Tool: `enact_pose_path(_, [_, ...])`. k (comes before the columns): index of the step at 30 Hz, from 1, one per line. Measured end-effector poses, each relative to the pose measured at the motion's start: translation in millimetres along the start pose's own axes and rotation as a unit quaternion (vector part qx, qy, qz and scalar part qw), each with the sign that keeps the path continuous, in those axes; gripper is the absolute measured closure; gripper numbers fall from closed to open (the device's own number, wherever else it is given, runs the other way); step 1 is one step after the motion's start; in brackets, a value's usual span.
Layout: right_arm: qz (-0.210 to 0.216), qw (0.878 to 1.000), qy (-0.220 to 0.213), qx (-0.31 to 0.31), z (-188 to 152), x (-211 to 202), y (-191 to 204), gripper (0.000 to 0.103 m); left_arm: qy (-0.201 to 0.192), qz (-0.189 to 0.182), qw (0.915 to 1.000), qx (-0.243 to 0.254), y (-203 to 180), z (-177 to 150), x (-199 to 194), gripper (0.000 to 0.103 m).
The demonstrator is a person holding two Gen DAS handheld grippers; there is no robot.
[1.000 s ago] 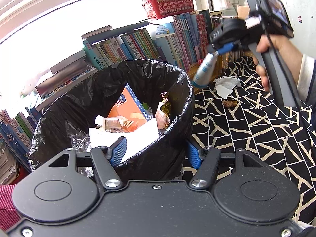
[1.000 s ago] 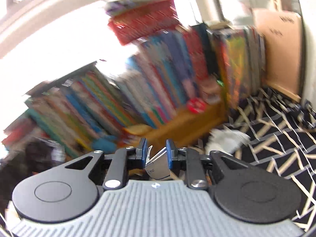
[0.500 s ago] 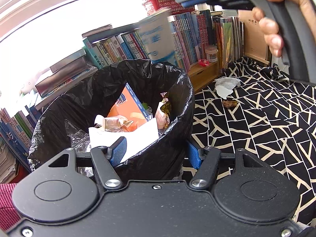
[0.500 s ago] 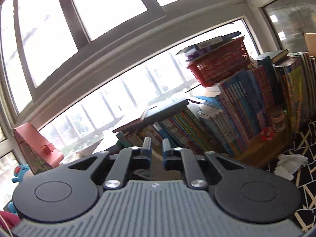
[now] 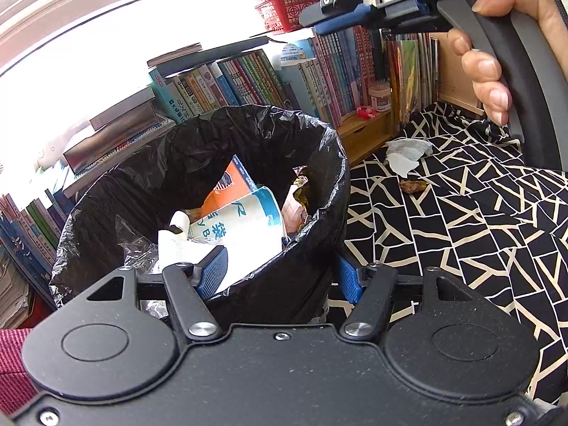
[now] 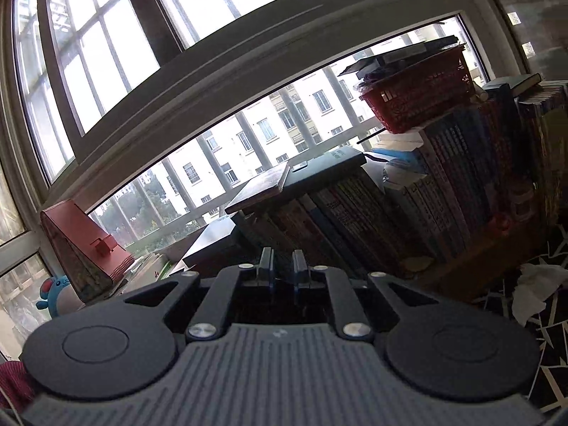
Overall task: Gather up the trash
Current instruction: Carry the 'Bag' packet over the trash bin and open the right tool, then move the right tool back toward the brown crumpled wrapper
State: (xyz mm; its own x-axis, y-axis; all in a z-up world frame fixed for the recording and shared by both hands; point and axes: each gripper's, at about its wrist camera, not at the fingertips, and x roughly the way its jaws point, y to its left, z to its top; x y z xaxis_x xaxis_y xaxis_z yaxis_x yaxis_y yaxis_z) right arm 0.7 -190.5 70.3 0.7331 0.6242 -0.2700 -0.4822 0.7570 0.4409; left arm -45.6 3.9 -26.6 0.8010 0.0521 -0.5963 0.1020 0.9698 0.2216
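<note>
One black-lined trash bin [image 5: 198, 163] stands at the left edge of a black-and-cream patterned cloth [image 5: 461, 248], below rows of books [image 5: 248, 81] along the window. The left gripper [image 5: 278, 273] clamps the bin's near rim: one blue pad sits inside the liner, the other outside it, with the black plastic pinched between them. Inside the bin lie at least four pieces of rubbish: a clear plastic film [image 5: 138, 245] at the left, a white sheet of paper [image 5: 245, 259] toward the near rim, a white-and-blue printed bag [image 5: 241, 220] on top in the middle, and an orange booklet [image 5: 230, 184] leaning against the far wall; a crinkled gold wrapper [image 5: 301, 184] shows at the right wall.

Above the bin's right side, the right gripper [image 5: 340, 17] is held by a hand [image 5: 497, 46] near the top edge of the left wrist view. Its jaws stand only a narrow gap apart and are opening, with nothing between them, as the right wrist view [image 6: 282, 266] confirms.

On the cloth to the right of the bin, near its far edge by the low wooden shelf [image 5: 365, 127], two pieces of trash remain: one crumpled white tissue [image 5: 404, 152] and, just beside it toward the camera, one small brown scrap [image 5: 411, 186]. One red basket [image 5: 291, 10] tops the books.
</note>
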Motion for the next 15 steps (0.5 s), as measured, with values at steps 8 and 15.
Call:
enact_pose_path(8, [-0.024, 1.000, 0.015, 0.002, -4.8, 6.5, -7.0, 0.083, 0.000, 0.000, 1.0000, 0.000, -0.1, 0.0, 0.0, 0.041])
enact_pose_path(15, [-0.067, 0.998, 0.020, -0.010, -8.8, 12.5, -14.2, 0.049, 0.000, -0.001, 1.0000, -0.001, -0.4, 0.1, -0.3, 0.041])
